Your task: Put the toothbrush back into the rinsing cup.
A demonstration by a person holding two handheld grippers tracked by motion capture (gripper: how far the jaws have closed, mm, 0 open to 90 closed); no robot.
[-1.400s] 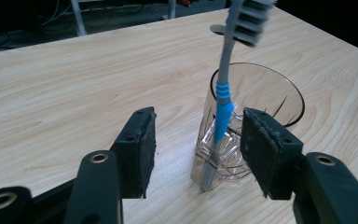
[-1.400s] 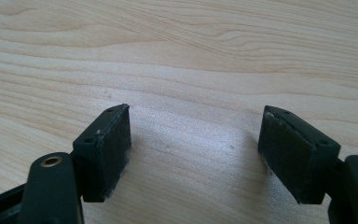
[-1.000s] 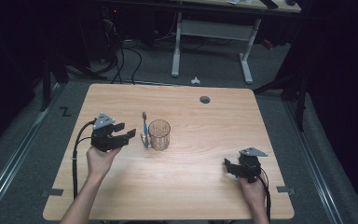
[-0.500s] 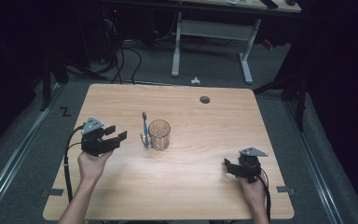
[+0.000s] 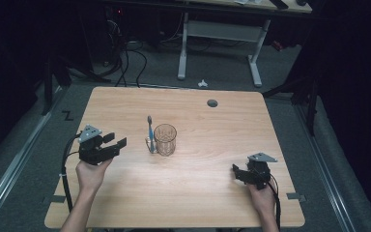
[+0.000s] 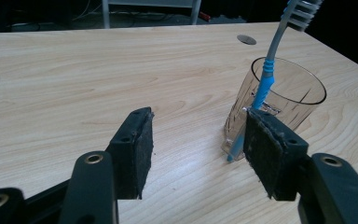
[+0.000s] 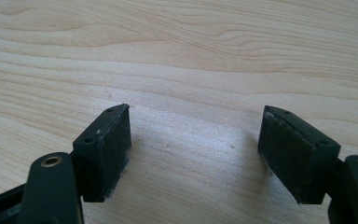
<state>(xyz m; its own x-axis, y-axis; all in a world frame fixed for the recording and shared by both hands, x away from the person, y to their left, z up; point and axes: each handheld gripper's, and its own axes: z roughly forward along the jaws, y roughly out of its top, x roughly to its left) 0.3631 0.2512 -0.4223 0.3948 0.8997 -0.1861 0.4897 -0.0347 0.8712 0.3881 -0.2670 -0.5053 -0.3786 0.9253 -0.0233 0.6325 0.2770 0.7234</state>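
Toothbrush [image 6: 265,79] leans on the glass [image 6: 289,100] just ahead of the spread, empty left gripper [image 6: 198,149]; approach seems underway. Right gripper [image 7: 193,149] spread, idle.

1. this looks like a lab or test room set up for recording, dimly lit around one bright wooden table [image 5: 125,101].
2. the table has a round cable hole [image 5: 212,103], as office desks do.
3. behind it stands a second desk with white legs [image 5: 182,48], and loose cables [image 5: 125,58] lie on the grey carpeted floor [image 5: 222,77].
4. metal rails [image 5: 14,159] run along the floor beside the table.
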